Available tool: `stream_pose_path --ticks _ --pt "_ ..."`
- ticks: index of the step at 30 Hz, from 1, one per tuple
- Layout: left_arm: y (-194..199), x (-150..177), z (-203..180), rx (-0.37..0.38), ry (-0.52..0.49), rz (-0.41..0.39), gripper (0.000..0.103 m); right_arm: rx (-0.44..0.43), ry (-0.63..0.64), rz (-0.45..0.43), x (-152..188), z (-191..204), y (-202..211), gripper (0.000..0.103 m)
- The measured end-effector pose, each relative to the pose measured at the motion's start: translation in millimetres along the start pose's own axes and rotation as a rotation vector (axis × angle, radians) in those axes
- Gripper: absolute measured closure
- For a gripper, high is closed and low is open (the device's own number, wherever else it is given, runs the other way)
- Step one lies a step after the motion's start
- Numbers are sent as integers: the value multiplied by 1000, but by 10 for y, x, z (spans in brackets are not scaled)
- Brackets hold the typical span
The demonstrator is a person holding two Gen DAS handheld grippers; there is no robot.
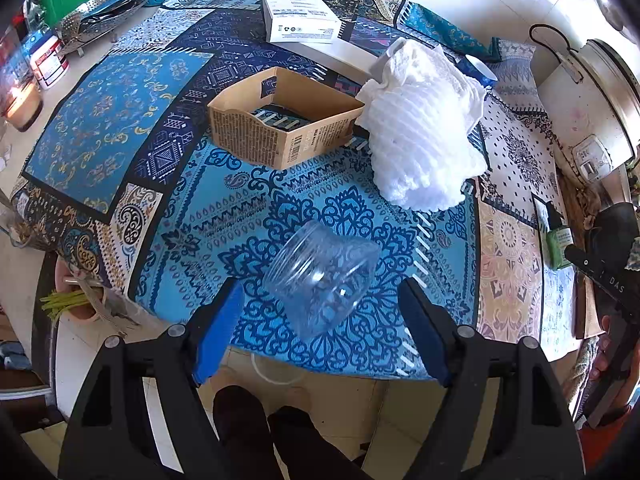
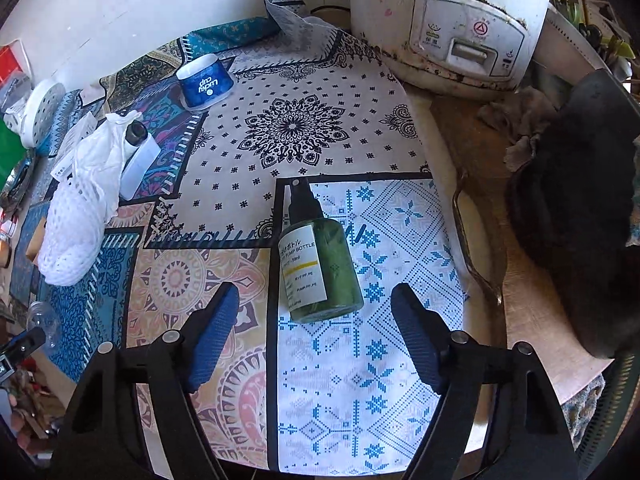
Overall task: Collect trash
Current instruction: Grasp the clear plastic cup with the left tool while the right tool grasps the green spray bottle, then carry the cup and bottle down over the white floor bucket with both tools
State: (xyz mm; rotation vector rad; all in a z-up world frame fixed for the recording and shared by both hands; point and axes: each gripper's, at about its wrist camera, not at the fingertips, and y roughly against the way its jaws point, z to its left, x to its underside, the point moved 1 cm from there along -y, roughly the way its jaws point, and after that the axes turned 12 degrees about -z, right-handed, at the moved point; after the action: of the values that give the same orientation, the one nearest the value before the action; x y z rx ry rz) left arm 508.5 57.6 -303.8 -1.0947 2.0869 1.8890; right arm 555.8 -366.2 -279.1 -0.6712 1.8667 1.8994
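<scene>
While both agape — left tool [image 1: 320, 312] over clear jar [image 1: 320, 278], right tool [image 2: 314, 312] over green pump bottle [image 2: 320, 268].

A printed cloth [image 1: 120, 128], matt and woven-looking, is covering the table. A clear glossy plastic jar [image 1: 320, 280] is lying on it beside a brown cardboard box [image 1: 280, 120] and white foam netting [image 1: 424, 140], ribbed and soft. A green plastic bottle [image 2: 324, 268] is wearing a smooth paper label. The cooker [image 2: 452, 24] is showing scuffed white plastic. Blue pads [image 1: 218, 332] are looking matt and textured.
</scene>
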Motion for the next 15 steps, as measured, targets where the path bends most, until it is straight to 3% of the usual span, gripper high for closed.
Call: stream_pose_path --ticks 8,11,15 --pt "-180 -11 -8 -1 -10 22 44 -30 -14 33 -48 0 -190 49" --pt "-193 -27 -16 -4 -8 3 44 -42 -13 54 -47 9 -241 62" --pt "-175 -28 -59 -2 -25 -8 44 -77 -44 62 -32 3 -224 64"
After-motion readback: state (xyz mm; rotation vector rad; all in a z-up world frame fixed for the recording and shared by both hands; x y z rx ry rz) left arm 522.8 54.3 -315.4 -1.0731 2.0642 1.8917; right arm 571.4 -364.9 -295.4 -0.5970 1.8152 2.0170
